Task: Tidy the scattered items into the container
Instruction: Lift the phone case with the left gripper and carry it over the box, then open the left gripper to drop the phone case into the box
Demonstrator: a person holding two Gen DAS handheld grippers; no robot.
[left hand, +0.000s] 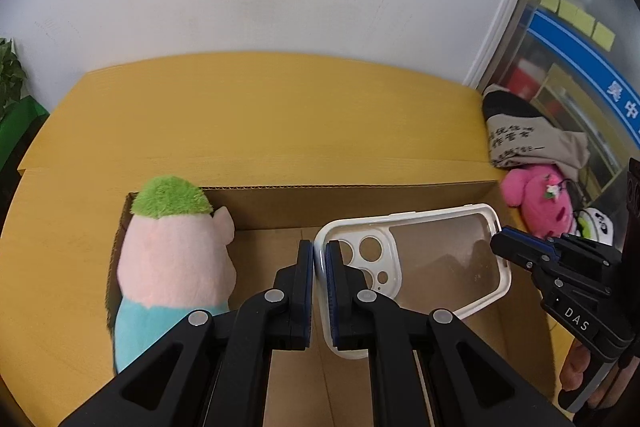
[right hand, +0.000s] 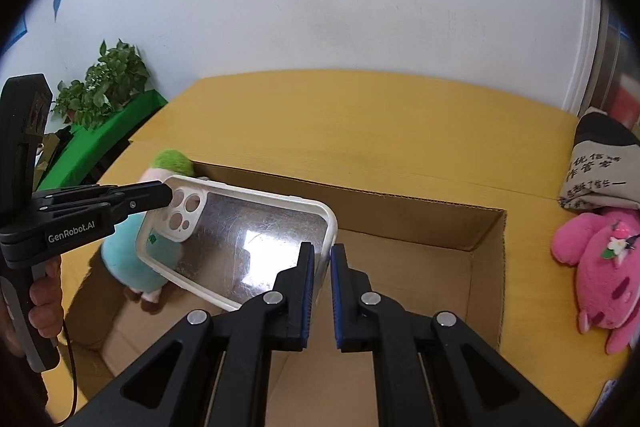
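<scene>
Pink-and-teal plush pig (left hand: 176, 259) with a green tuft lies at the left end of the cardboard box (left hand: 360, 195). Just right of it, the left tool (left hand: 319, 287) is clenched on the camera-end rim of the clear phone case (left hand: 440, 259), holding it over the box. The right tool (right hand: 321, 291) straddles the opposite rim, pads not clamped. Held by one thin edge, the case could pivot or slip out askew. Further right on the bench (right hand: 360, 115), a pink plush (right hand: 600, 267) and folded cloth (right hand: 596, 167) wait
</scene>
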